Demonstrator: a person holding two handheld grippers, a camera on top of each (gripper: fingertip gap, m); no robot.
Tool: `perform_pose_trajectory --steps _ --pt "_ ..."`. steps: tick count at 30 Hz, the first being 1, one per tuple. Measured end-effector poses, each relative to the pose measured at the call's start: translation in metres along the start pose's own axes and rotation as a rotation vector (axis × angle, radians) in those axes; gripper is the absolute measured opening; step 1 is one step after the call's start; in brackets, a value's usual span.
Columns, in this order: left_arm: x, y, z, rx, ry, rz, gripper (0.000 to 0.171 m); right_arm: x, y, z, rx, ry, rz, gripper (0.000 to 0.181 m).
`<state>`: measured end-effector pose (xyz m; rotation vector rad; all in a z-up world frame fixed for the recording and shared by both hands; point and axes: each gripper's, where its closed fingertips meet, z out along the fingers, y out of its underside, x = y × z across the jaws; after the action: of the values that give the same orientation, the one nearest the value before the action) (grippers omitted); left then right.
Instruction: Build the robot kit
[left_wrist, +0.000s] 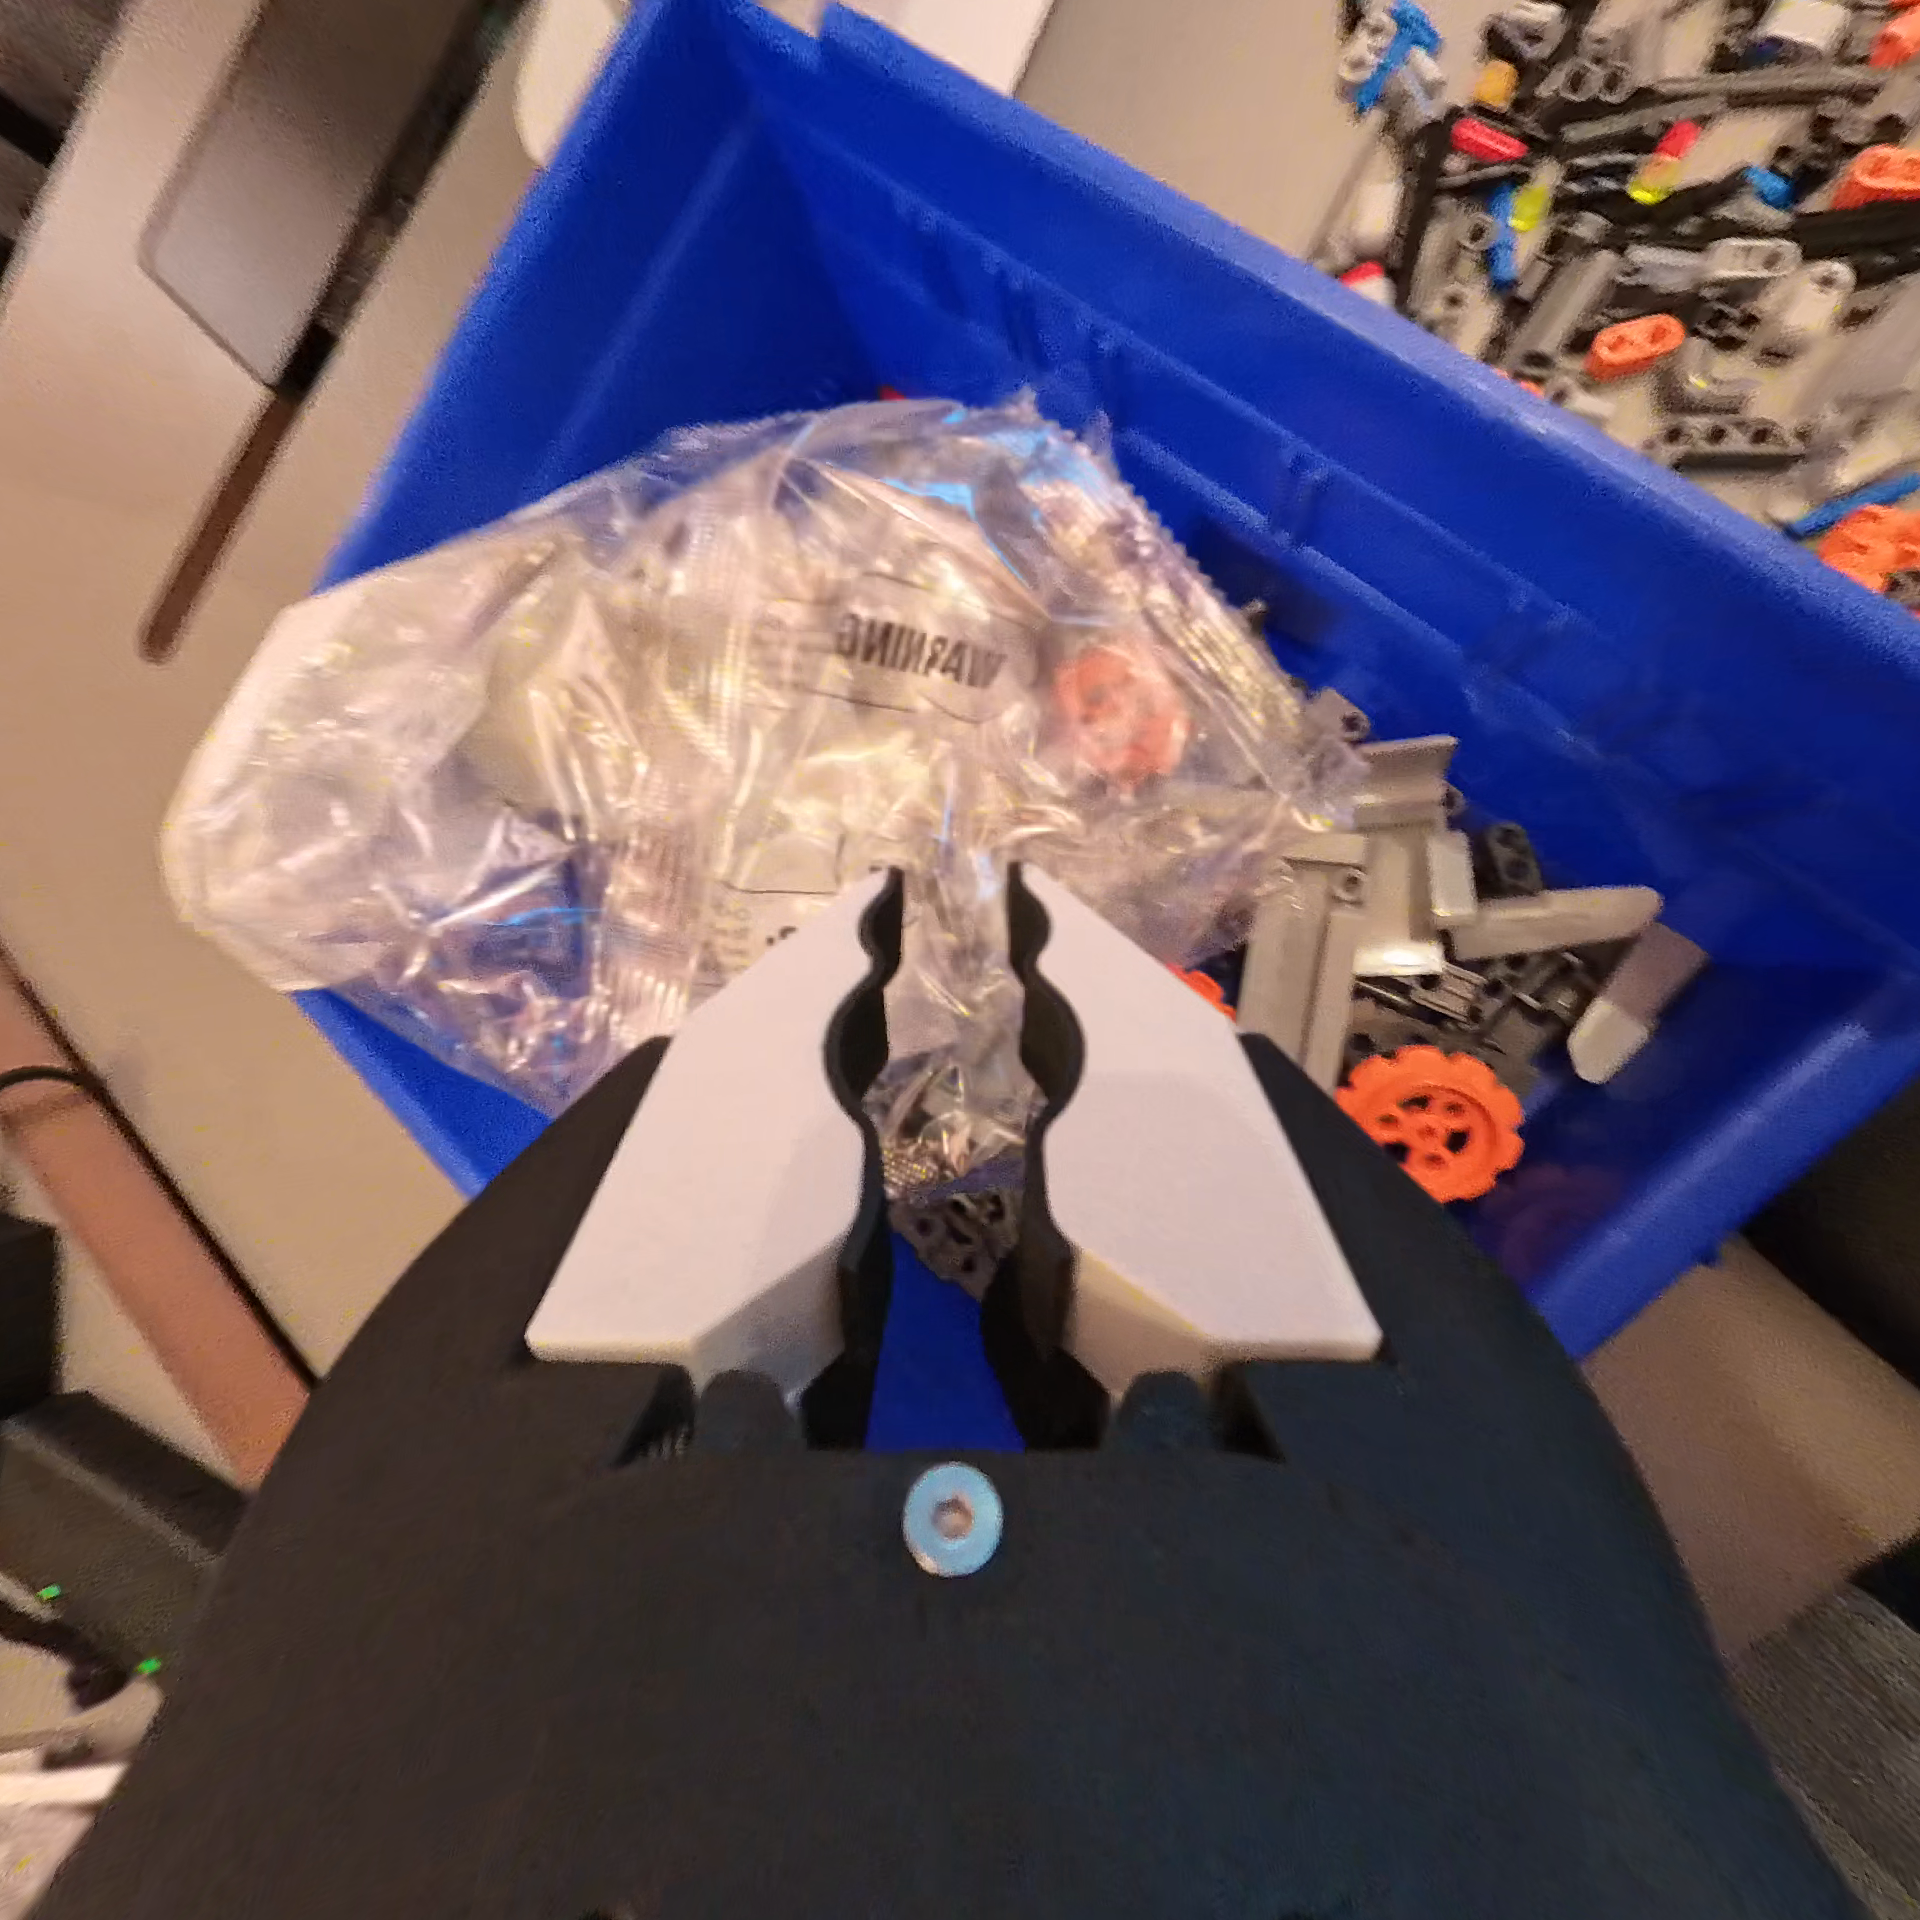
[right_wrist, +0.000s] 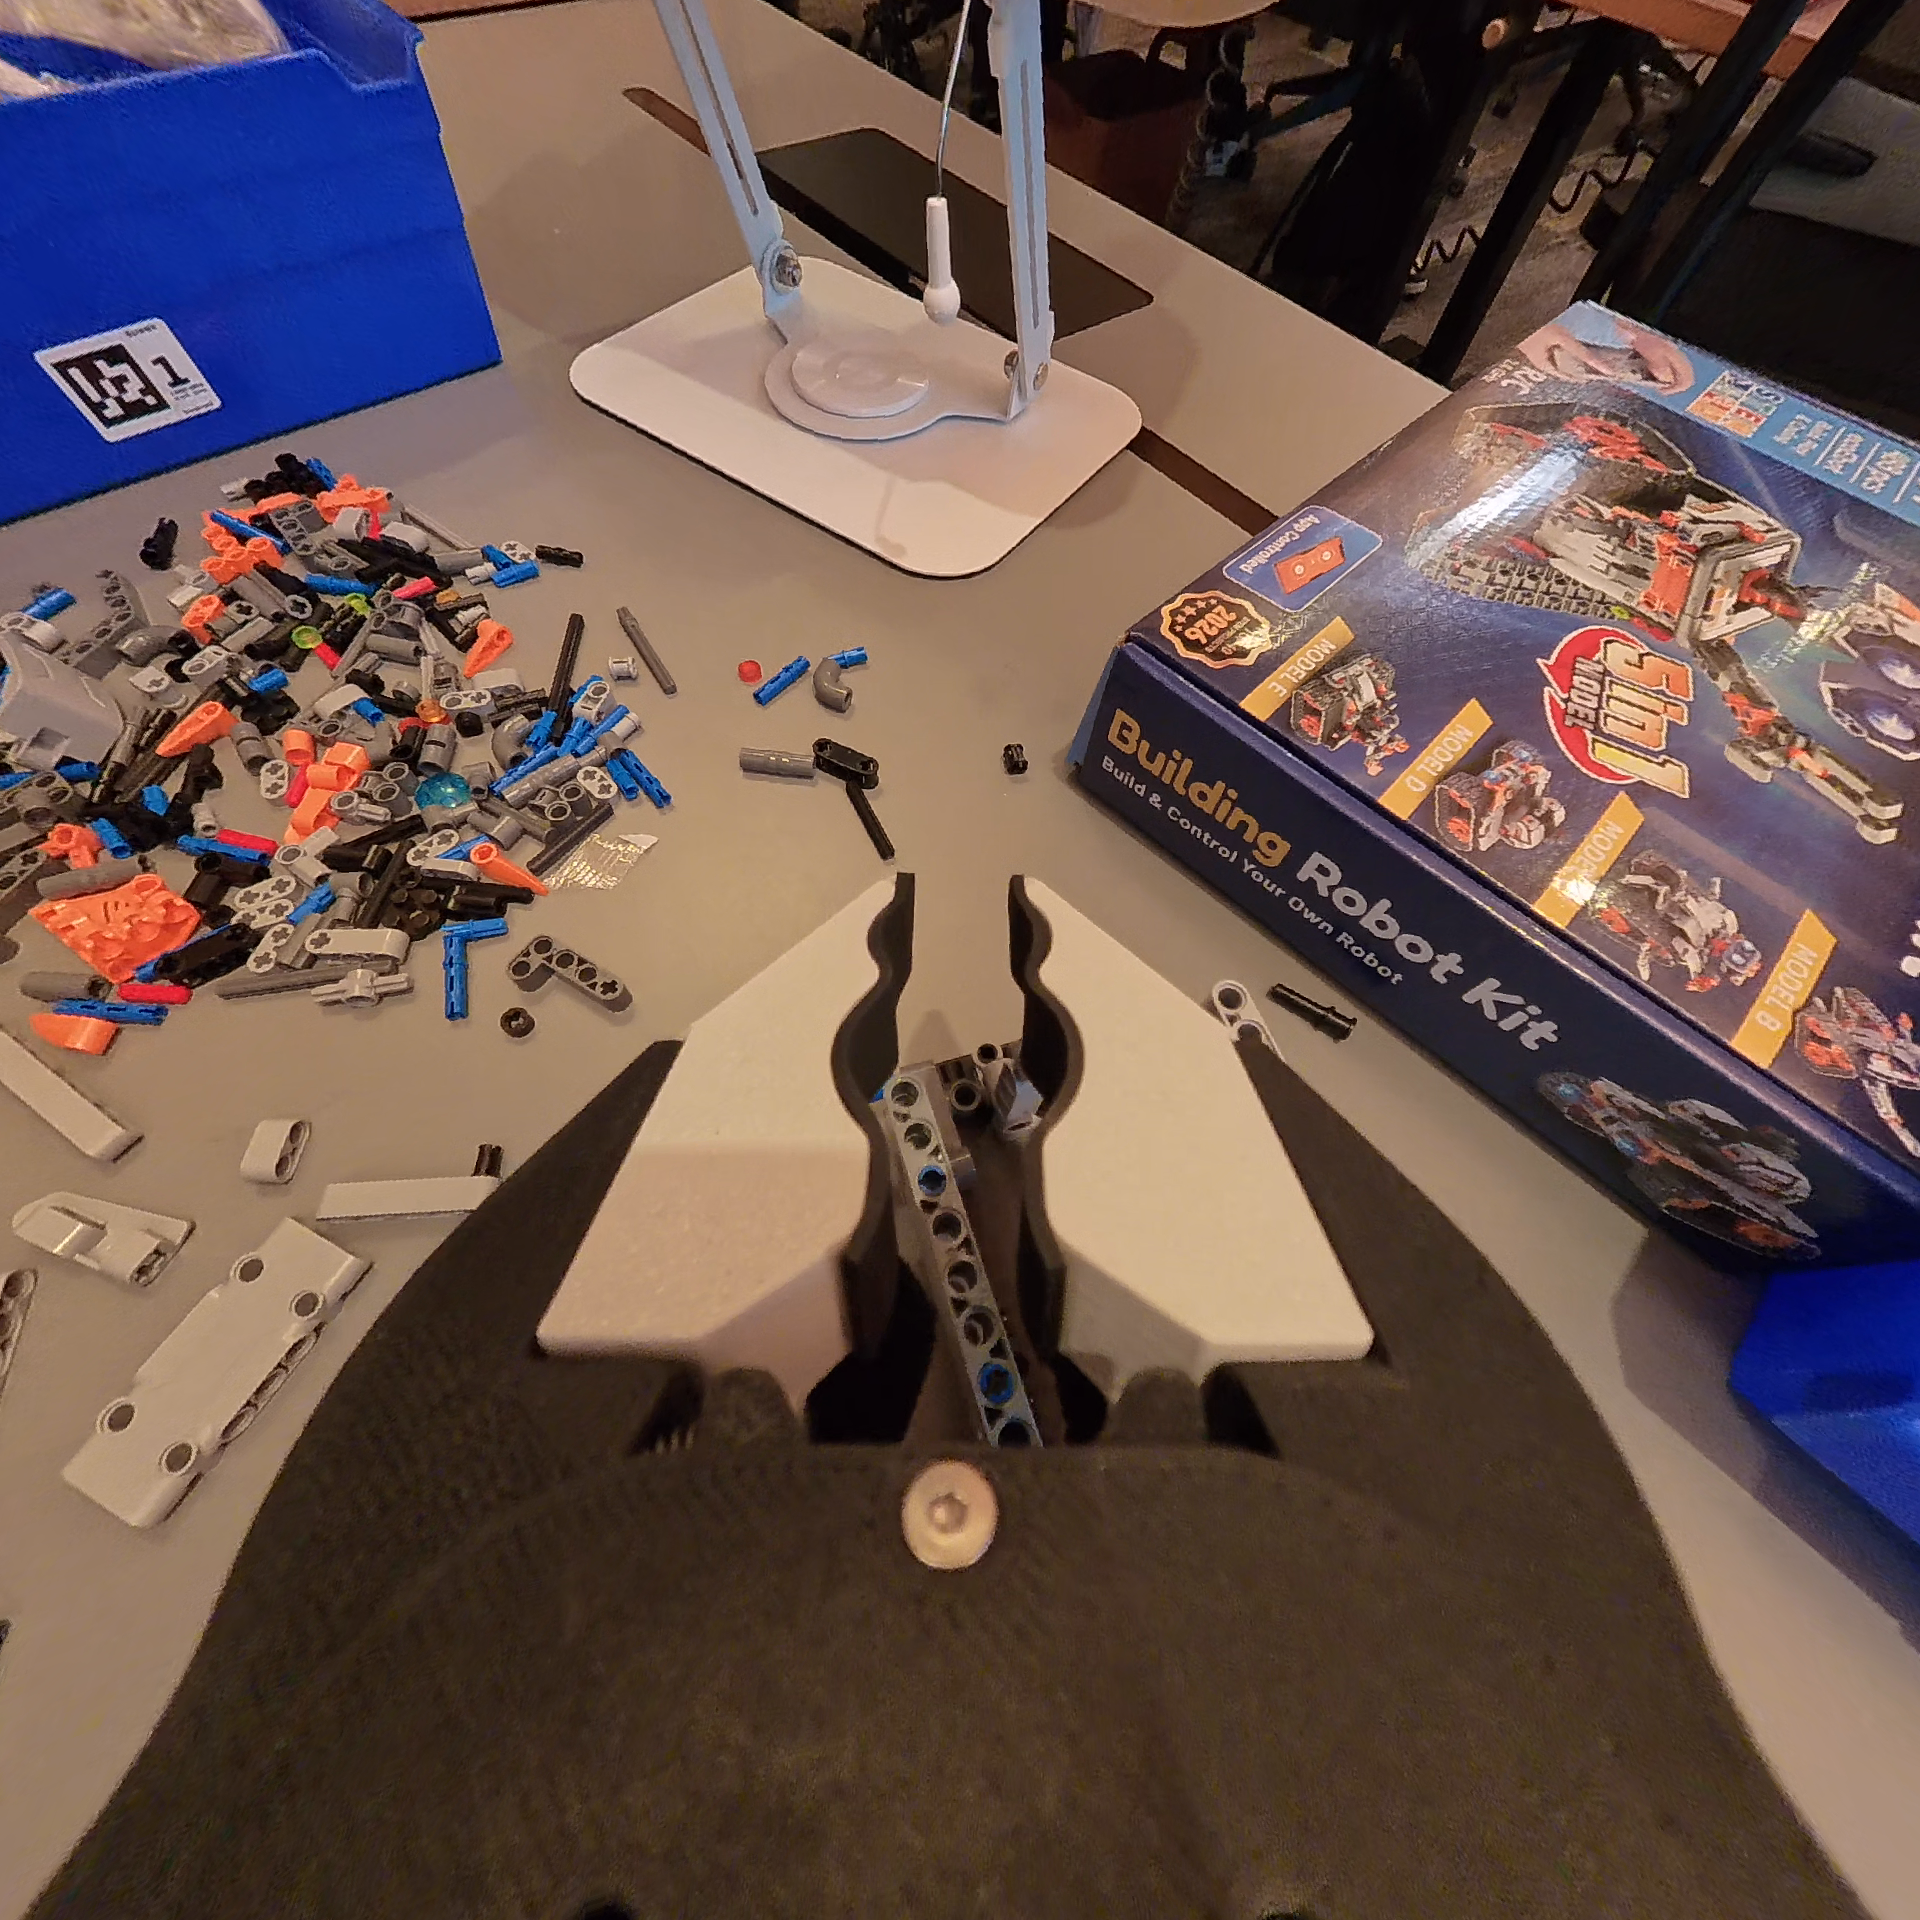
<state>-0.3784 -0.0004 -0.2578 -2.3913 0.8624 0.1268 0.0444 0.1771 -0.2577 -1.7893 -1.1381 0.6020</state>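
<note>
My left gripper (left_wrist: 954, 914) pinches a crumpled clear plastic bag (left_wrist: 665, 717) over the blue bin (left_wrist: 1299, 499), the bag stretching away to the left. My right gripper (right_wrist: 961, 914) hangs above the grey table (right_wrist: 582, 218), slightly spread at the tips, clamping a grey holed beam (right_wrist: 951, 1236) that runs lengthwise between its fingers.

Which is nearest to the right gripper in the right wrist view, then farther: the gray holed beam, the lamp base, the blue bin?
1. gray holed beam, between the right gripper fingers.
2. lamp base, straight ahead on the table.
3. blue bin, far left corner.
</note>
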Motion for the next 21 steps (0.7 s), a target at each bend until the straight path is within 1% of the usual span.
perform_pose_trajectory --steps 4,6,10,15,16,17,18,19,21 --pt "0.024 0.014 -0.001 0.004 0.085 0.013 0.049 0.0 0.0 0.0 -0.002 0.0 -0.001 0.016" --pt "0.03 0.019 0.002 -0.008 0.081 0.018 0.068 0.0 0.0 0.0 -0.002 0.0 -0.002 0.016" --pt "0.031 0.019 0.016 -0.029 0.023 0.025 0.083 -0.001 -0.001 -0.001 0.003 0.0 -0.005 0.016" --pt "0.024 0.021 0.031 -0.082 -0.108 0.044 0.083 -0.002 -0.003 -0.002 0.011 -0.003 -0.007 0.016" --pt "0.02 0.021 0.033 -0.085 -0.146 0.038 0.081 -0.002 -0.004 -0.002 0.012 -0.004 -0.008 0.016" --pt "0.019 0.023 0.035 -0.093 -0.156 0.042 0.08 -0.002 -0.004 -0.002 0.012 -0.005 -0.01 0.016" --pt "0.018 0.024 0.037 -0.11 -0.167 0.043 0.077 -0.003 -0.004 -0.002 0.011 -0.005 -0.012 0.016" --pt "0.014 0.024 0.038 -0.119 -0.195 0.048 0.069 -0.003 -0.004 -0.002 0.011 -0.006 -0.014 0.016" --pt "0.005 0.022 0.037 -0.118 -0.237 0.056 0.06 -0.003 -0.005 -0.003 0.014 -0.006 -0.016 0.016"
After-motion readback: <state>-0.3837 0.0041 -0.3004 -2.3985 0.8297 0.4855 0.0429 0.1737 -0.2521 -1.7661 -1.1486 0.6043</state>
